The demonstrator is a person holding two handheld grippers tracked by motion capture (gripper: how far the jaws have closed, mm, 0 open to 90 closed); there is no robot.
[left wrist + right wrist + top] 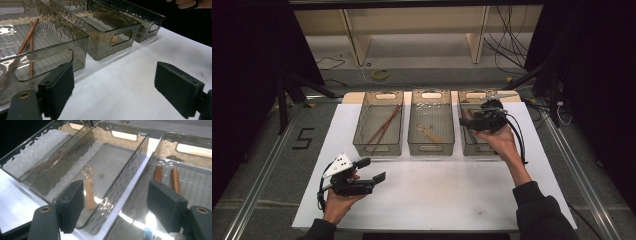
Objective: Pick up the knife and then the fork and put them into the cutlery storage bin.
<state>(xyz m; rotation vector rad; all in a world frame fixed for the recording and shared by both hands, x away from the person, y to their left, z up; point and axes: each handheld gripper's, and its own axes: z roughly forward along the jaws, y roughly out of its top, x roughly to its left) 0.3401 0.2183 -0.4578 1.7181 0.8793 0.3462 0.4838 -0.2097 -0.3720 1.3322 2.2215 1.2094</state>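
Note:
Three smoky clear bins stand in a row on a white mat (pixel 437 195). The left bin (pixel 362 131) holds brown chopsticks (pixel 384 125) (pixel 27 40). In the middle bin (pixel 431 148) lies a spoon (pixel 88 192) with an orange handle. Two short brown pieces (pixel 158 173) lie in the right bin (pixel 190 150). My right gripper (pixel 468 119) (pixel 115 202) hovers over the right bin's near left part, open with nothing between its jaws. My left gripper (pixel 372 169) (pixel 115 87) is held above the mat in front of the left bin, open and empty.
Bare white mat stretches between the bins and the table's near edge. Metal rails (pixel 262 170) run along both sides of the table. Cables (pixel 512 45) and a wooden shelf frame (pixel 362 45) lie on the floor beyond the bins.

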